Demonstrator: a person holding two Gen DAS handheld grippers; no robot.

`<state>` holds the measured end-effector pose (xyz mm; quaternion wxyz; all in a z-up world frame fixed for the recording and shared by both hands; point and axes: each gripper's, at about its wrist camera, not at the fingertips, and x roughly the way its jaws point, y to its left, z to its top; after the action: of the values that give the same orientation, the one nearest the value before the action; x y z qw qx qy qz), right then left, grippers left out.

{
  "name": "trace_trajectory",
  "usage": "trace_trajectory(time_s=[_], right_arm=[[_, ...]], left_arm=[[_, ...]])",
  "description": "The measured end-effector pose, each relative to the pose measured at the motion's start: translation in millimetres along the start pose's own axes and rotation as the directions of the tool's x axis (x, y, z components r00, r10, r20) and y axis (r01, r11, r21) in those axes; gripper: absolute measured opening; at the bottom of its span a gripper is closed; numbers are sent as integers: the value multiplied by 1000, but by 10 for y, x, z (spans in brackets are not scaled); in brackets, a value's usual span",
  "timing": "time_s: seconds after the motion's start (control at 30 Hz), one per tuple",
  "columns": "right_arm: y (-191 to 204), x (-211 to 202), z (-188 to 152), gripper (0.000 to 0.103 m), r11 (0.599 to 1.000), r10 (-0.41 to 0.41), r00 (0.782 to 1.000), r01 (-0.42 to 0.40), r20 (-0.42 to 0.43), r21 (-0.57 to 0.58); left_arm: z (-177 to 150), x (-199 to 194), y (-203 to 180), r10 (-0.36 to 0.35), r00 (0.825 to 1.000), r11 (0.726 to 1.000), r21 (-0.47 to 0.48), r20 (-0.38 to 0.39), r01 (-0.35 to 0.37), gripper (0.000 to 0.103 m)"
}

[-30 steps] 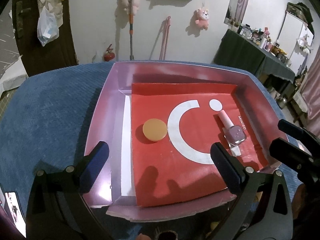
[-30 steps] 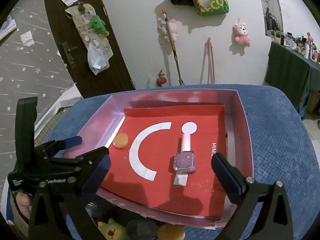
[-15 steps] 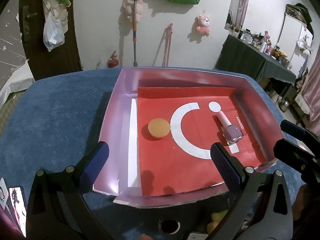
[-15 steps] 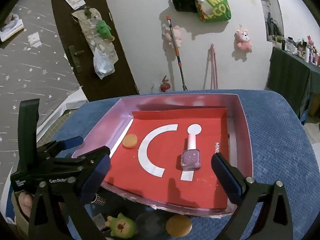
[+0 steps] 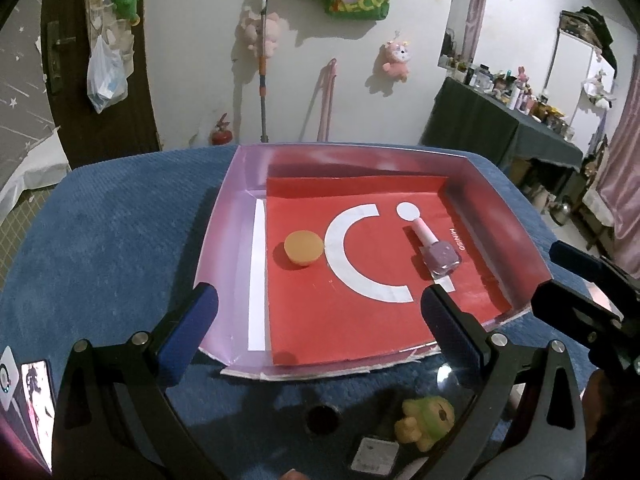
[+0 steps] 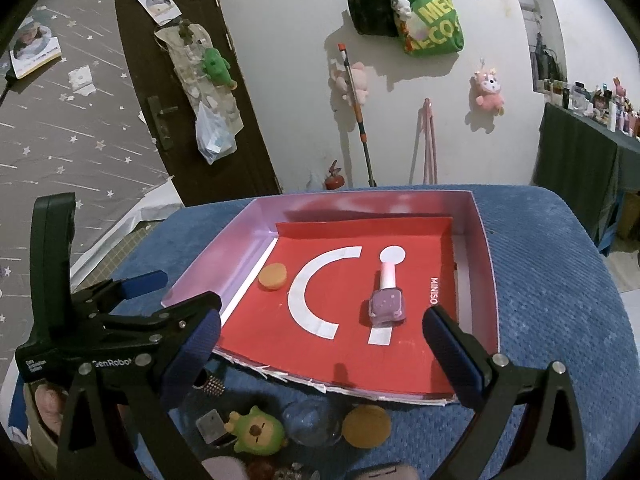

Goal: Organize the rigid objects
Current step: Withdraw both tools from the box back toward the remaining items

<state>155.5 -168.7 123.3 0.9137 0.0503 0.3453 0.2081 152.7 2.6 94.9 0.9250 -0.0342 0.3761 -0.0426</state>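
From my seat, my left gripper (image 5: pixel 316 320) hangs with its jaws spread wide and empty over the near edge of the tray (image 5: pixel 224 216), which sits on the blue cushion (image 5: pixel 112 240). Inside, at about nine o'clock on the red liner, lies the orange disc (image 5: pixel 303 246); at three o'clock the nail polish bottle (image 5: pixel 439 255) lies on its side, pink cap pointing to twelve. Outside the tray, at its six o'clock edge, wait the green frog toy (image 6: pixel 256 432), a small grey block (image 6: pixel 212 426), a clear rounded piece (image 6: pixel 314 420) and a second orange disc (image 6: pixel 367 426). My right gripper (image 6: pixel 320 344) is equally wide and carries nothing. I judge the frog light and stiff, best pinched across its body; the discs are thin and may slide; the clear piece looks slick and possibly fragile
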Motion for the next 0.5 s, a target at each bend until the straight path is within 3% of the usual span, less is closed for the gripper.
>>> trace_trajectory(time_s=[0.5], right_arm=[[60,-151,-188,103,1000,-3,1000,4,22,-12]], left_arm=[[-172,-177,-44,-12,1000,1000,-4,18,12,103]])
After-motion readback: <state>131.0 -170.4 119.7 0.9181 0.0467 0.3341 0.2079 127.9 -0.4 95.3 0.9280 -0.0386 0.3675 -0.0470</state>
